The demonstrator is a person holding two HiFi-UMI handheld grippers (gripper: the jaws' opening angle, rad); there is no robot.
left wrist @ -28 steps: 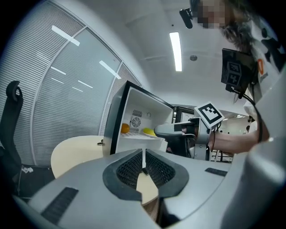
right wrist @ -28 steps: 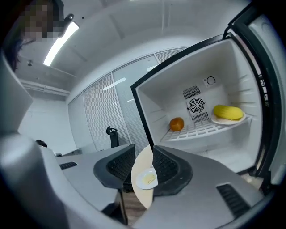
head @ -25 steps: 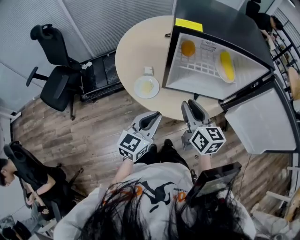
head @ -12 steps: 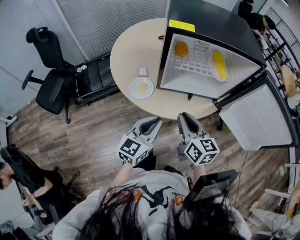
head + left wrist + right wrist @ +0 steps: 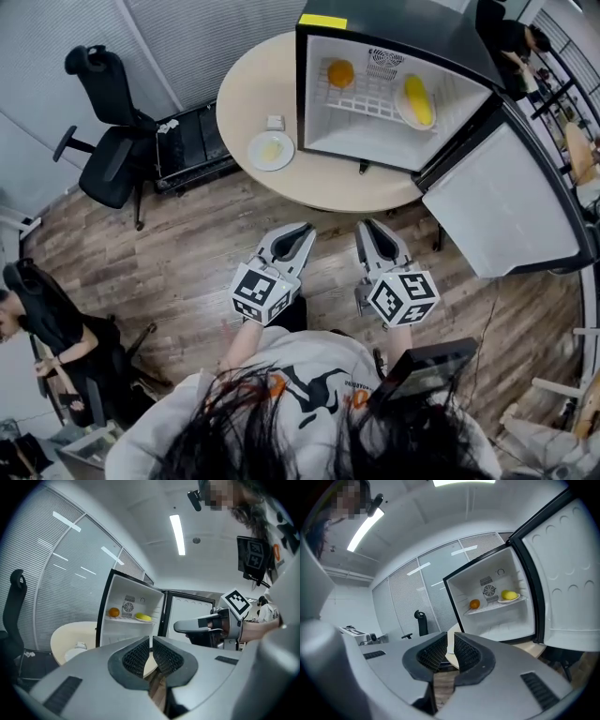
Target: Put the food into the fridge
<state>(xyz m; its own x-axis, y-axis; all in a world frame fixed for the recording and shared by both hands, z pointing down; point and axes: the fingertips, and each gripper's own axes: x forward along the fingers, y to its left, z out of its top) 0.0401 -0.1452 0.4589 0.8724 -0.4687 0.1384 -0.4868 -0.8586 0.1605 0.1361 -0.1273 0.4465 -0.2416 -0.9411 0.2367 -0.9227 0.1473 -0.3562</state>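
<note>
A small black fridge [image 5: 394,21] stands open on the round beige table [image 5: 253,84]. On its wire shelf lie an orange [image 5: 340,72] and a yellow fruit [image 5: 416,98] on a plate. A white plate [image 5: 256,157] with a pale yellow piece of food [image 5: 271,150] rests on the table left of the fridge. My left gripper [image 5: 305,228] and right gripper [image 5: 367,226] hang side by side over the wooden floor, short of the table edge. The left gripper's jaws [image 5: 151,641] are together and empty. The right gripper's jaws [image 5: 451,637] are closing with nothing between them.
The fridge door [image 5: 497,202] swings wide open to the right. A small white box [image 5: 275,122] sits behind the plate. A black office chair [image 5: 112,159] and a low black rack [image 5: 192,141] stand left of the table. A person sits at the far left [image 5: 47,328].
Table and fridge have slid farther away and leftward in the head view. Both grippers now sit farther back from the table edge.
</note>
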